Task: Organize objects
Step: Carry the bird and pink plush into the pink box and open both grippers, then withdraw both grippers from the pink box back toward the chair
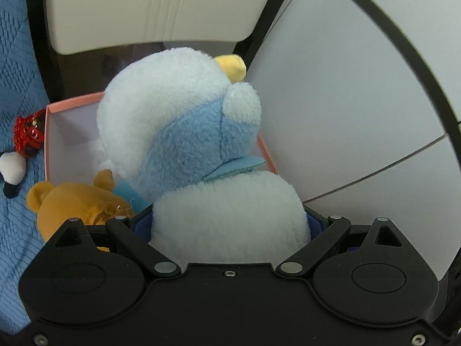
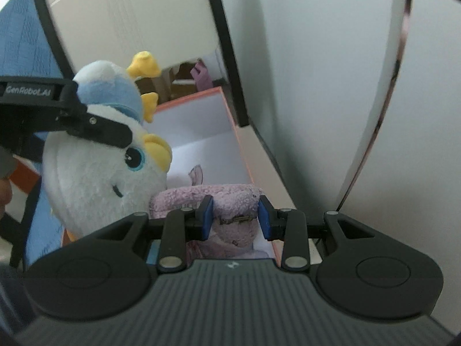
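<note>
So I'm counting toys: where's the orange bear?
Left wrist view, lower left: the orange bear lies on the blue quilt against the pink box.

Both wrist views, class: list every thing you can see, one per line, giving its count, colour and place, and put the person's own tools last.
Large plush: one, white and pale blue with yellow horns, held above the box, between the left tongs.
Small plush: one, pink, held over the box between the right tongs.
Box: one, open, pink rim and white inside, on the blue cover beside the white panels.
Bear plush: one, orange-brown, lying at the box's near corner.
Red toy: one, red, beside the box's left wall.
White and black toy: one, on the blue cover, left edge.
Blue cover: one, quilted, under everything.
Left tongs: black, closed on the large plush.
Right tongs: black with blue pads, closed on the small plush.
</note>
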The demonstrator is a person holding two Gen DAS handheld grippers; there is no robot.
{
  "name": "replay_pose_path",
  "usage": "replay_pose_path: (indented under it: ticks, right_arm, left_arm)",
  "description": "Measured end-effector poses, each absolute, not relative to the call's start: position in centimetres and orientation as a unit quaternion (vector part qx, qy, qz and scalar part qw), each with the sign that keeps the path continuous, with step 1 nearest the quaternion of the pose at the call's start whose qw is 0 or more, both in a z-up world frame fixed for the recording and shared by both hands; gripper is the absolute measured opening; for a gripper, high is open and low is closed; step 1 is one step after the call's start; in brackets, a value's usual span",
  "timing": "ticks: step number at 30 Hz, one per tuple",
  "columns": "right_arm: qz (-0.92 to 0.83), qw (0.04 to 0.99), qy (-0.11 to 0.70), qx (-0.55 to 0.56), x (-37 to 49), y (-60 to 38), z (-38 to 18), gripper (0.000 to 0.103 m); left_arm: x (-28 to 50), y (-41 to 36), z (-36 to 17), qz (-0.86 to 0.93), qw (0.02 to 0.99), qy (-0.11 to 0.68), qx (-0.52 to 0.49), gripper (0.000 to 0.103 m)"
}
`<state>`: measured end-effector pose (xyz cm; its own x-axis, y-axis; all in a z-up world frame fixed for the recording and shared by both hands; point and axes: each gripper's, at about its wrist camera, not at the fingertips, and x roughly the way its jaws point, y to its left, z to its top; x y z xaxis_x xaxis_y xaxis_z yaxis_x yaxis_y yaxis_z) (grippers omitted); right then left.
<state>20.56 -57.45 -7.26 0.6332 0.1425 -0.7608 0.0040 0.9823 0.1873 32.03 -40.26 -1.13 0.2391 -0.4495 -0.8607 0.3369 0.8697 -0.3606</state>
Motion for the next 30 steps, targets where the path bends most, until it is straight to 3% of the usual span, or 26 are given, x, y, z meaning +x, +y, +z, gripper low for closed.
replay_pose_path:
  ticks: [8, 13, 15, 17, 18, 30]
  right_arm:
    - [0.068, 0.889, 0.447, 0.077, 21.5, -55.9, -9.1, 0.036]
    - [0.061, 0.885, 0.451, 0.103, 22.3, -56.6, -8.9, 0.038]
    - [0.060, 0.884, 0.451, 0.106, 22.5, -56.7, -8.4, 0.045]
    - [0.062, 0.886, 0.448, 0.100, 22.5, -56.5, -7.7, 0.068]
    - [0.064, 0.888, 0.445, 0.095, 22.3, -56.4, -7.3, 0.072]
    - [0.085, 0.908, 0.398, 0.103, 18.7, -53.4, -1.2, 0.073]
  left_arm:
    - [31.8, -38.4, -2.6, -0.229, 0.784, 0.575, -0.048, 0.096]
    - [30.9, -36.7, -2.8, -0.225, 0.791, 0.566, -0.058, 0.103]
    - [30.6, -36.2, -2.1, -0.238, 0.794, 0.555, -0.070, 0.103]
    - [30.3, -35.4, -1.2, -0.242, 0.798, 0.546, -0.083, 0.103]
    - [29.9, -35.1, -0.7, -0.242, 0.801, 0.540, -0.086, 0.103]
    - [27.4, -30.0, 6.4, -0.229, 0.855, 0.457, -0.082, 0.103]
